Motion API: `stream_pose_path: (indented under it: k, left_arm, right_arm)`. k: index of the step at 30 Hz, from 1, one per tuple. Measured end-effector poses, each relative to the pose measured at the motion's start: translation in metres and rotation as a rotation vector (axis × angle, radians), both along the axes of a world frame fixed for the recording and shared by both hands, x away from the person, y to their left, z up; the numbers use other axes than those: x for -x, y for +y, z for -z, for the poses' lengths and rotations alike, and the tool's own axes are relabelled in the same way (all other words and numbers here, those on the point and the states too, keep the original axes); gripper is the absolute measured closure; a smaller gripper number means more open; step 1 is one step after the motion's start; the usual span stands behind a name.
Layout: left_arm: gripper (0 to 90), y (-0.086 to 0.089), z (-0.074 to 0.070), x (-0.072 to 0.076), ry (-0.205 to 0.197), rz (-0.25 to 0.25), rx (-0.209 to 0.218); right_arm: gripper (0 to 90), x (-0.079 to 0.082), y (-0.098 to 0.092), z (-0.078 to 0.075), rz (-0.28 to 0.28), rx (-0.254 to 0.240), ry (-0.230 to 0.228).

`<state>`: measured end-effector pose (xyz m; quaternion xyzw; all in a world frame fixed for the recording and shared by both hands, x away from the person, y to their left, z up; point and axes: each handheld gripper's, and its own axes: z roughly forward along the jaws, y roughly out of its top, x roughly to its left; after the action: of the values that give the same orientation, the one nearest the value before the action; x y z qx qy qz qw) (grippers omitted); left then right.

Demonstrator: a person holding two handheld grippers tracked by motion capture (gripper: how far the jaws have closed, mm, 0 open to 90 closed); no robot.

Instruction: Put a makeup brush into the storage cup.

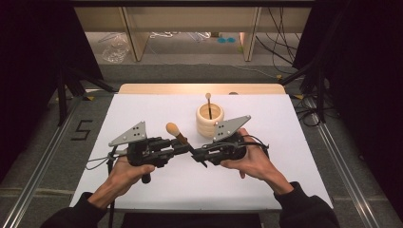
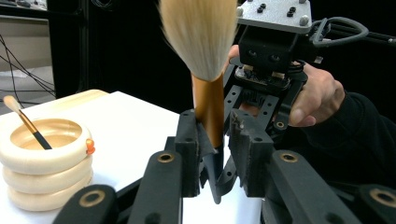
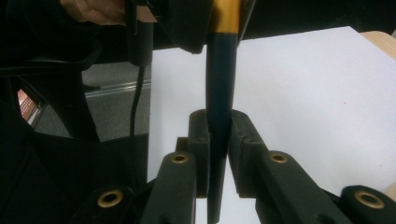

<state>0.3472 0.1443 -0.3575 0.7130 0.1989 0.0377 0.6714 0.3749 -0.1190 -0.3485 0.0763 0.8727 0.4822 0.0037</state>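
Observation:
A makeup brush with a tan bristle head [image 1: 172, 128], copper ferrule [image 2: 208, 112] and black handle [image 3: 219, 84] is held between both grippers above the middle of the white mat. My left gripper [image 1: 183, 148] comes in from the left, and its pads [image 2: 191, 140] close around the ferrule just under the bristles [image 2: 201, 32]. My right gripper [image 1: 197, 156] faces it from the right, shut on the black handle with its pads [image 3: 201, 140] pressed on both sides. A pale wooden ringed cup [image 1: 209, 120] stands just behind, with a small brush [image 1: 209, 104] upright in it.
The white mat [image 1: 142, 109] covers the table, with a strip of bare wood [image 1: 199, 88] at the far edge. Metal rails [image 1: 43, 161] run along both sides. Wooden frame legs [image 1: 130, 33] and loose cables [image 1: 280, 42] lie on the floor beyond.

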Motion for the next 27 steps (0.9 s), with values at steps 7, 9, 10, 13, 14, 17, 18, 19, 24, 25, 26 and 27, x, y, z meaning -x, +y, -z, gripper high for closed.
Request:
stream_pose_path:
  k: [7,9,10,13,14,17,18,19,24,25,26,27]
  left_arm:
    - [77.9,-0.0001,0.0,-0.0008,0.006,0.014,0.021]
    - [78.2,-0.0003,0.0001,-0.001,0.004,0.016,0.024]
    - [78.3,-0.0004,0.0,-0.0009,0.004,0.018,0.025]
    - [78.5,0.0003,0.0001,-0.0015,0.008,0.022,0.027]
    - [78.5,0.0004,0.0001,-0.0017,0.008,0.021,0.027]
    - [78.6,0.0004,0.0001,-0.0011,0.005,0.017,0.026]
    - [78.6,0.0006,-0.0001,-0.0017,-0.004,0.022,0.025]
    - [78.7,0.0008,-0.0002,-0.0007,0.01,0.013,0.028]
    - [78.7,-0.0005,-0.0006,-0.0005,-0.02,0.018,0.003]
    - [78.7,-0.0012,-0.0006,0.0003,-0.013,0.016,0.003]
    - [78.7,-0.0017,-0.0008,0.0003,-0.014,0.016,0.0]
    - [78.7,-0.0023,-0.001,0.0002,-0.021,0.018,-0.006]
  right_arm:
    - [81.1,0.0006,0.0011,0.0003,-0.006,-0.003,-0.002]
    - [81.1,0.001,0.002,0.0011,-0.004,-0.008,-0.006]
    - [81.1,0.001,0.0021,0.0012,-0.003,-0.009,-0.006]
    - [81.1,0.0008,0.0023,0.0015,-0.007,-0.014,-0.002]
    - [81.1,0.0008,0.0023,0.0016,-0.008,-0.015,0.001]
    - [81.0,0.0001,0.0025,0.0022,-0.012,-0.017,0.001]
    - [81.0,0.0001,0.0028,0.0026,-0.011,-0.019,0.0]
    - [81.0,-0.0001,0.0029,0.0029,-0.011,-0.024,0.001]
    - [80.1,-0.0014,0.0031,0.0035,-0.009,-0.058,0.012]
    - [80.0,-0.0011,0.0031,0.0031,-0.009,-0.059,0.008]
    - [79.9,-0.0008,0.0031,0.0028,-0.01,-0.063,0.01]
    - [79.9,-0.0005,0.0031,0.0025,-0.009,-0.063,0.009]
